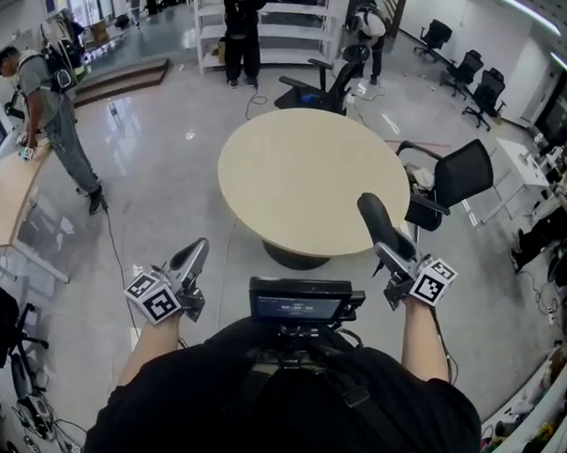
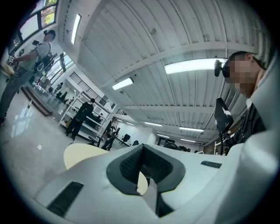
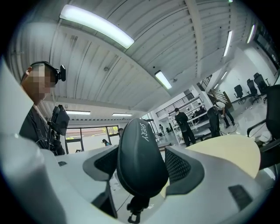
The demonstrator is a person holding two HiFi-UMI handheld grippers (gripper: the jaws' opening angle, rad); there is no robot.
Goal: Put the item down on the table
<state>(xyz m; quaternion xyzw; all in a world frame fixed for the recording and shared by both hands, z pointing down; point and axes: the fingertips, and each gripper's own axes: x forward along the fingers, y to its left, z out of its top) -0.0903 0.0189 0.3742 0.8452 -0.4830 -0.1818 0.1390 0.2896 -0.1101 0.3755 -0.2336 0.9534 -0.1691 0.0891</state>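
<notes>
Floor (image 1: pixel 159 179): pale and glossy, all around me; a person (image 1: pixel 53 109) stands far off to my left by a desk.
Tabletop (image 1: pixel 300 173): round, cream, bare, straight ahead of both my hands.
Chair (image 1: pixel 455 180): black, just beside the tabletop's right edge.
Right hand-held gripper (image 1: pixel 394 255): its jaws stand wide and clamp a black case between the pads.
Left hand-held gripper (image 1: pixel 193 256): jaws drawn together with nothing in them, pointing toward the tabletop's near left side.
Case (image 3: pixel 140 153): dark and oval with white lettering, standing up out of my right jaws, held in the air at the tabletop's near right edge and not lying on it.
</notes>
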